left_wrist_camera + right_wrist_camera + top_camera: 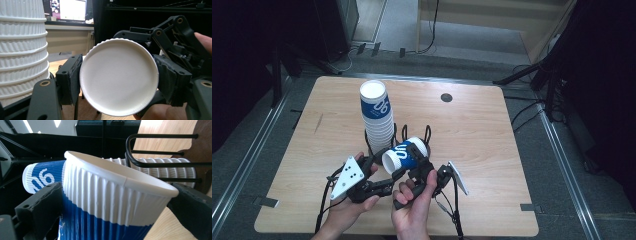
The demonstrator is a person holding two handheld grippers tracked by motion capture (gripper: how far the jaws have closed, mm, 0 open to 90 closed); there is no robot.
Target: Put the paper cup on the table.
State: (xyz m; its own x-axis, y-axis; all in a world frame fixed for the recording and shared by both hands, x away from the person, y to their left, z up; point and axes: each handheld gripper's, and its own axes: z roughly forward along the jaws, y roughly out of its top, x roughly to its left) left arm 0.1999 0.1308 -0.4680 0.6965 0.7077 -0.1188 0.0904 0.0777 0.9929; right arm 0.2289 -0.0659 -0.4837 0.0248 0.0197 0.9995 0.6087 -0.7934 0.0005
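Your hands sit lowest in the high view, and between them one cup [406, 154] lies on its side above the table [522, 165], just in front of the upside-down stack [378, 117] in its wire rack [428, 133]. Its long axis runs from your left gripper [384, 172], clenched on the white base end, up and away to the rim end, where your right gripper [421, 167] brackets the ribbed wall. Those right pads [42, 202] look seated on the cup, so both hands share it, about equally near.
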